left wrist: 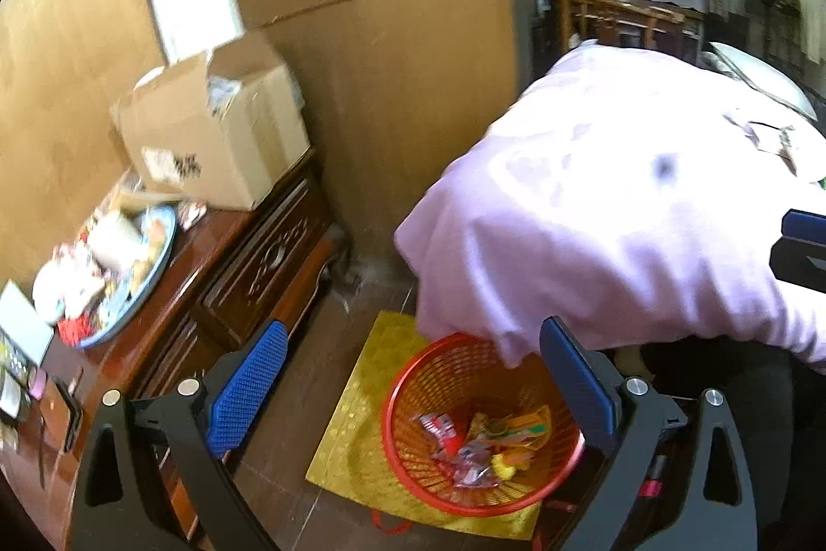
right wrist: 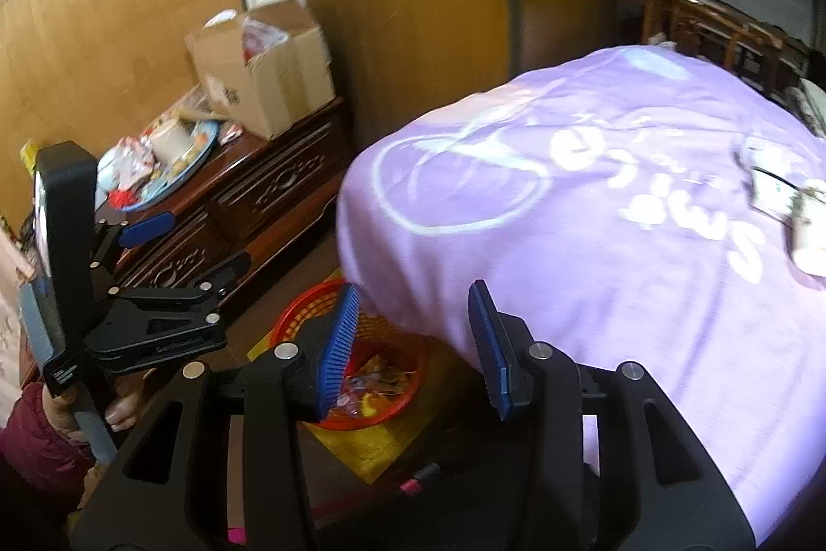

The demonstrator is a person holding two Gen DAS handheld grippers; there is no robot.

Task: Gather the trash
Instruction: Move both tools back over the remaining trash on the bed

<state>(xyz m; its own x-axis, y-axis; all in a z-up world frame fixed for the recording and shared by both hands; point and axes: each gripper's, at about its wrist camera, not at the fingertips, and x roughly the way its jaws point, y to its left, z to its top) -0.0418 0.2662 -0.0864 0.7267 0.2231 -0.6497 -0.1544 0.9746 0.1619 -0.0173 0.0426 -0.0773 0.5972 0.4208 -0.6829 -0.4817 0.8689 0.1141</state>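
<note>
Blue-padded fingers of my left gripper [left wrist: 413, 386] stand wide apart and empty above a round red basket [left wrist: 413, 489] on the brown floor; it sits upright, mouth up, on a yellow mat [left wrist: 356, 422] at the corner of a bed under a lilac blanket [left wrist: 593, 210], and holds crumpled wrappers [left wrist: 475, 442] pointing every way. My right gripper [right wrist: 413, 339] is also wide and empty, over the basket and blanket edge. Only the right view shows the blanket's white lettering and white trash [right wrist: 790, 205] lying on it, plus my left gripper from the side before a carved wooden table [right wrist: 268, 189] carrying a cardboard box [right wrist: 263, 81].
</note>
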